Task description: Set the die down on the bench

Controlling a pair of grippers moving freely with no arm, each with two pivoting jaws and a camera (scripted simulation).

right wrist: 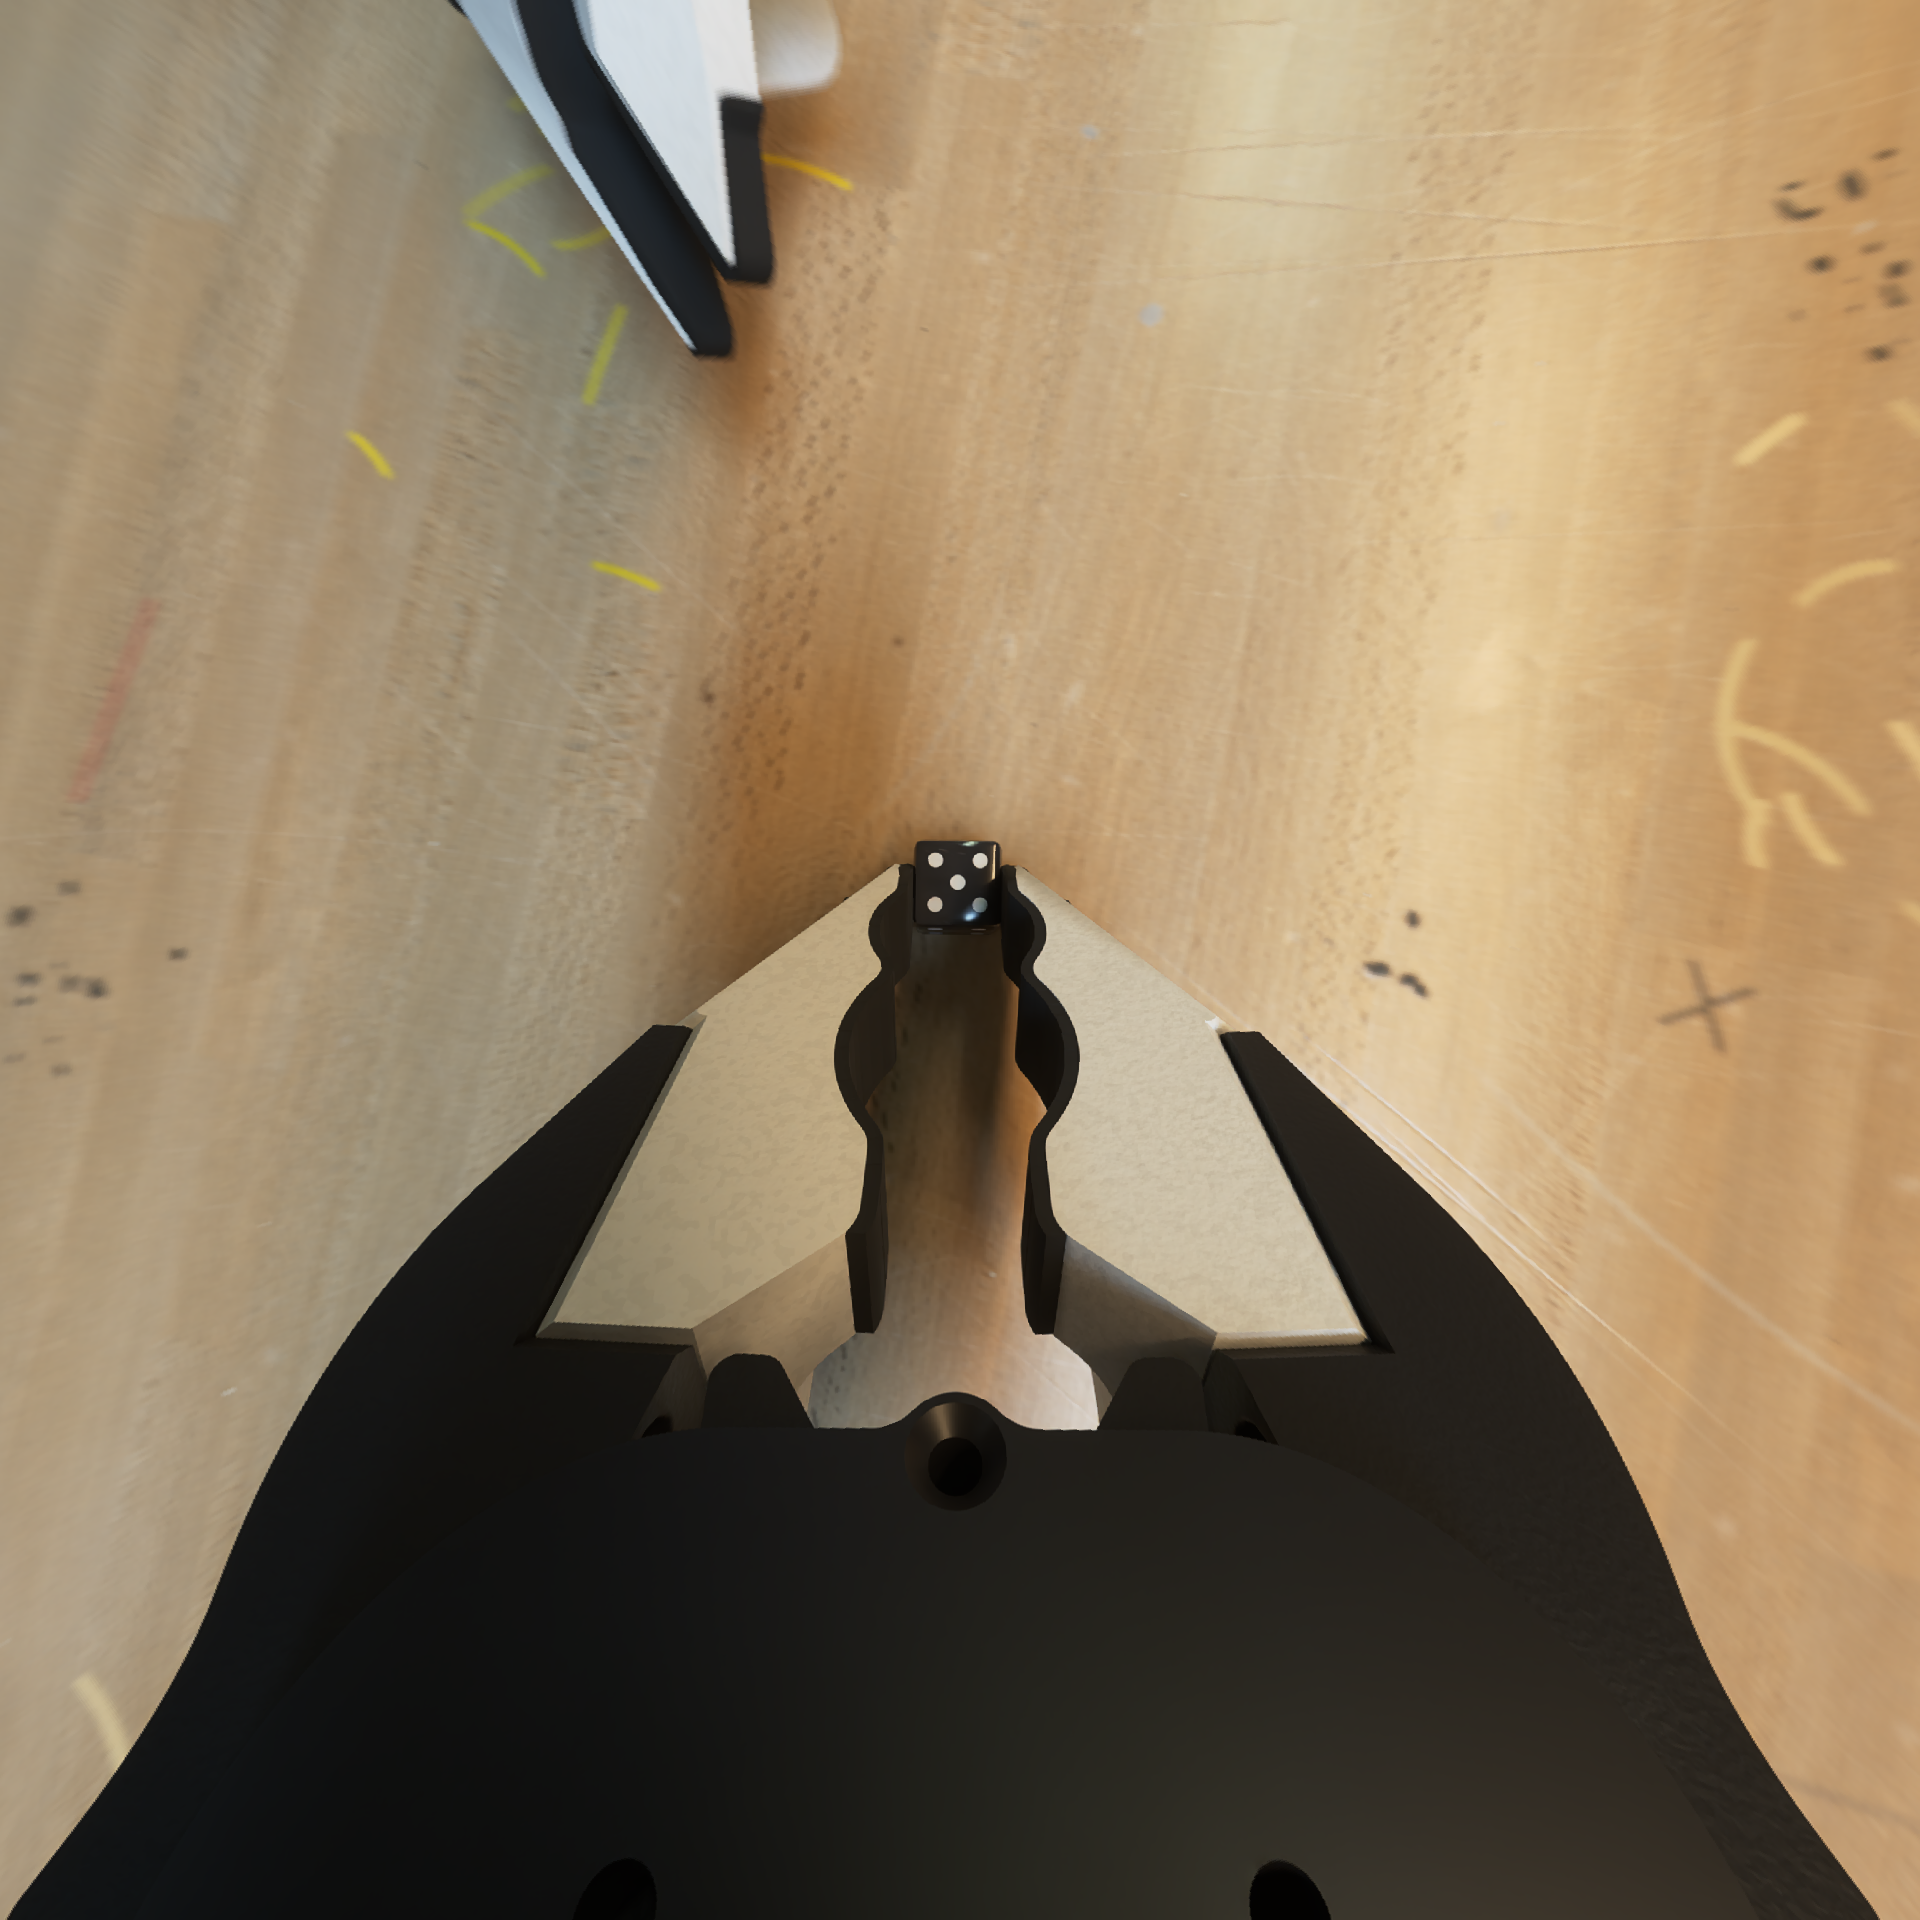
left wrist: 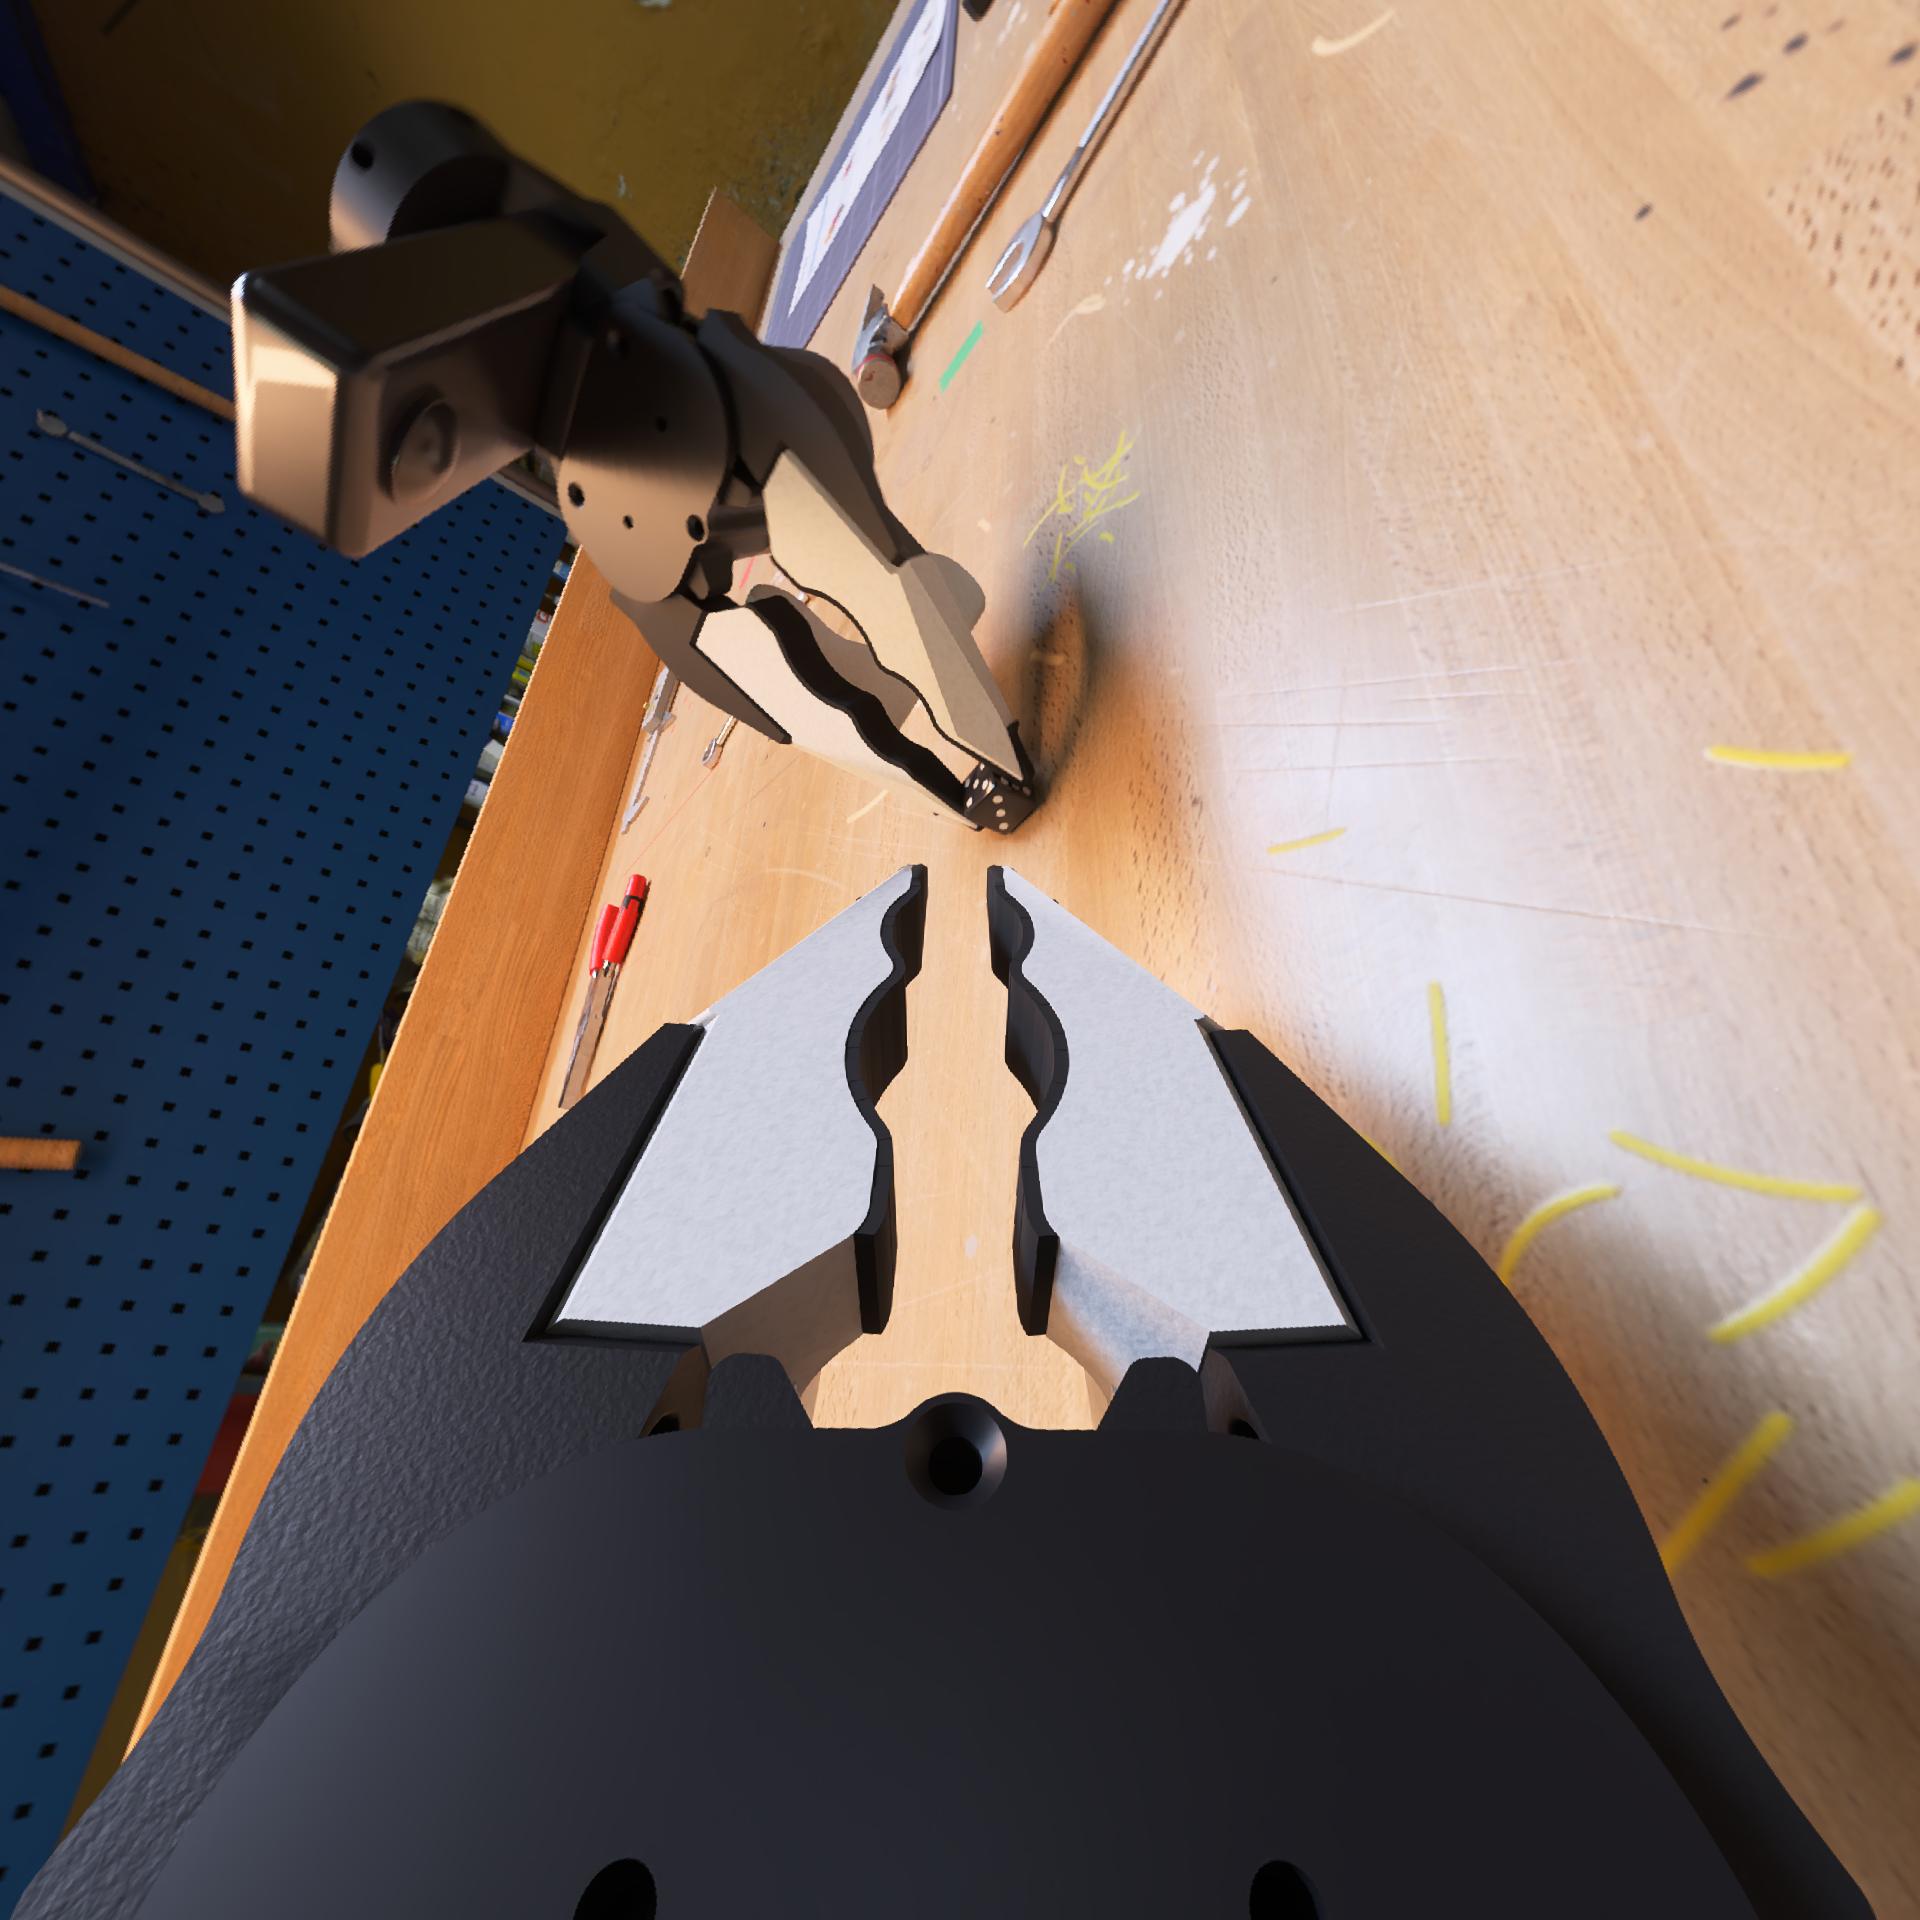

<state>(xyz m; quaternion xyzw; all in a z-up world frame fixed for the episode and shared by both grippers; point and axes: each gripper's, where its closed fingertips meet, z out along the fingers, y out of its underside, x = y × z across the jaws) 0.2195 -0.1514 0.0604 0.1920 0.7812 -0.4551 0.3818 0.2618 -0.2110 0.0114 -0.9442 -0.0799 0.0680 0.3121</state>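
Observation:
A small black die (right wrist: pixel 956 884) with white pips sits between the fingertips of my right gripper (right wrist: pixel 956 883), which is shut on it just above or at the wooden bench (right wrist: pixel 1247 520). In the left wrist view the right gripper (left wrist: pixel 1000 800) points steeply down with the die (left wrist: pixel 997 805) at its tips, touching or almost touching the bench (left wrist: pixel 1455 520). My left gripper (left wrist: pixel 954 878) is open and empty, its tips a short way in front of the die. The left gripper's fingers (right wrist: pixel 665 156) show at the top of the right wrist view.
A hammer (left wrist: pixel 977 197) and a wrench (left wrist: pixel 1070 177) lie at the far end of the bench. A red-handled tool (left wrist: pixel 608 971) lies by the back edge. A blue pegboard (left wrist: pixel 208 831) stands behind the bench. Yellow marks (left wrist: pixel 1766 1247) dot the wood.

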